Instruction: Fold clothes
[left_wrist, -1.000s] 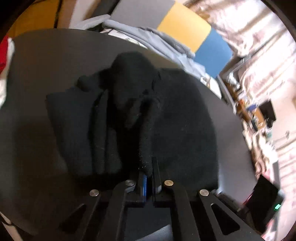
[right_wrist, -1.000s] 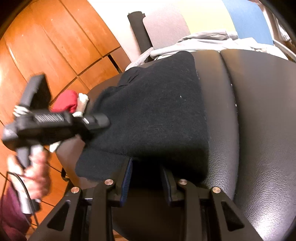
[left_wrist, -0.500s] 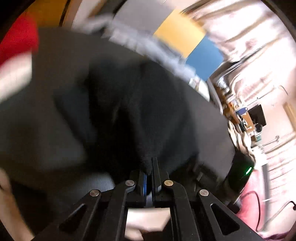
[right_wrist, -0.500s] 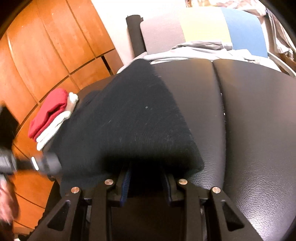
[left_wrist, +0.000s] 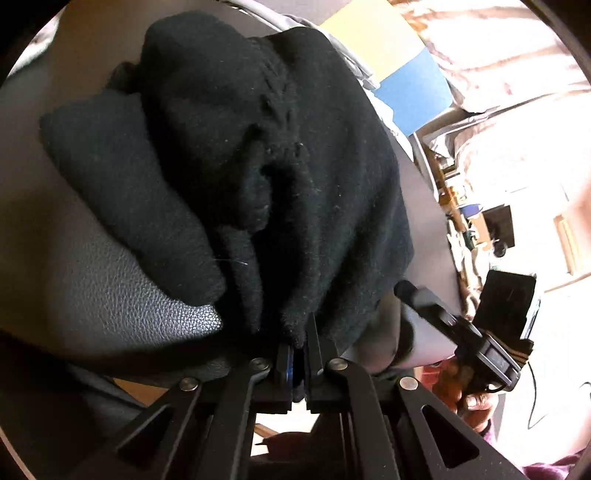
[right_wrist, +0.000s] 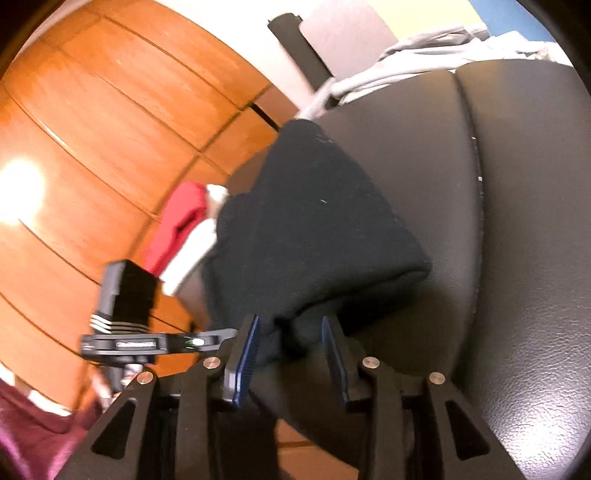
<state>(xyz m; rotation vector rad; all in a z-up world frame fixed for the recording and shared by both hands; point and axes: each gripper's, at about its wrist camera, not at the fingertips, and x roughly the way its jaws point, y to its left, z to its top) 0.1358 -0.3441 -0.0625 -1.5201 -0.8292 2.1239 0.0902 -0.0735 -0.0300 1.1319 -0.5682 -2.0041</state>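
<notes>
My left gripper pinches the black garment's hem at the near edge of the black leather seat. My right gripper's jaws are opening w/ a fabric corner loose between them.

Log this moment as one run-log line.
task: fold clothes | left gripper: shut on black garment edge | right gripper: opening, garment between jaws | surface: black leather seat

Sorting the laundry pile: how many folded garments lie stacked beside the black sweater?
2: a red folded garment on top, a white folded garment beneath, left of the black knit sweater. More may be hidden.
</notes>
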